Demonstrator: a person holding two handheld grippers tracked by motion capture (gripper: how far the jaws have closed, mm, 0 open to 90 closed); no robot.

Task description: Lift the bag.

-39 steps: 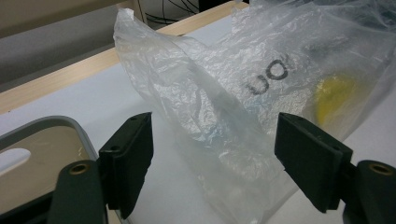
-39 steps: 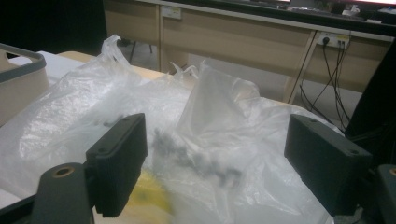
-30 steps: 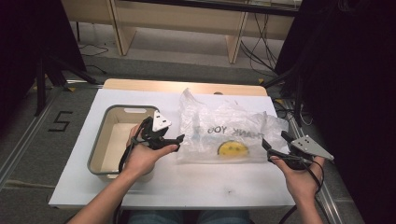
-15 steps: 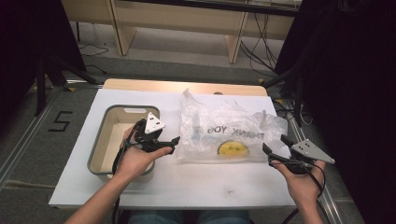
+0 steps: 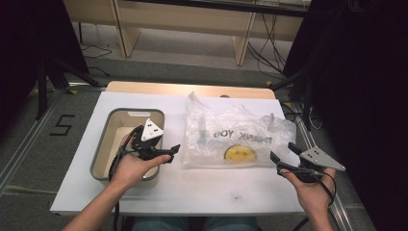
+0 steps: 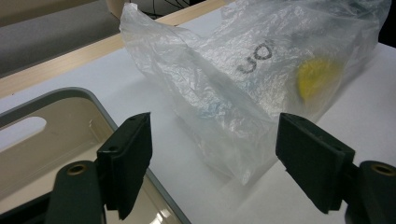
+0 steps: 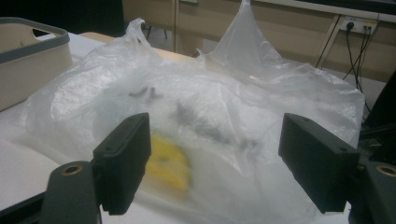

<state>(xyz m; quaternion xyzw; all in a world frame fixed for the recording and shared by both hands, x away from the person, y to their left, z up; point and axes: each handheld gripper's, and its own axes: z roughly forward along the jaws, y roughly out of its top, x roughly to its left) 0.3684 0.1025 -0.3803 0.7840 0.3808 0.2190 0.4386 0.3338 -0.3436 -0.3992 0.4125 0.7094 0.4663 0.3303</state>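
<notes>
Jaws wide, empty, both grippers; left gripper (image 5: pixel 166 151) drawn back leftward from plastic bag (image 5: pixel 231 132)

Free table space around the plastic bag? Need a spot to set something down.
Bare white table runs along the near edge, between the two hands, below the crumpled clear plastic bag. A thin strip is free between the bag and the beige grey-rimmed bin. The back edge is partly free. The middle is crowded by the bag.

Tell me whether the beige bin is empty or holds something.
Empty, as far as shows. The bin has a bare beige floor in the high view; the left gripper and hand hide its near part.
</notes>
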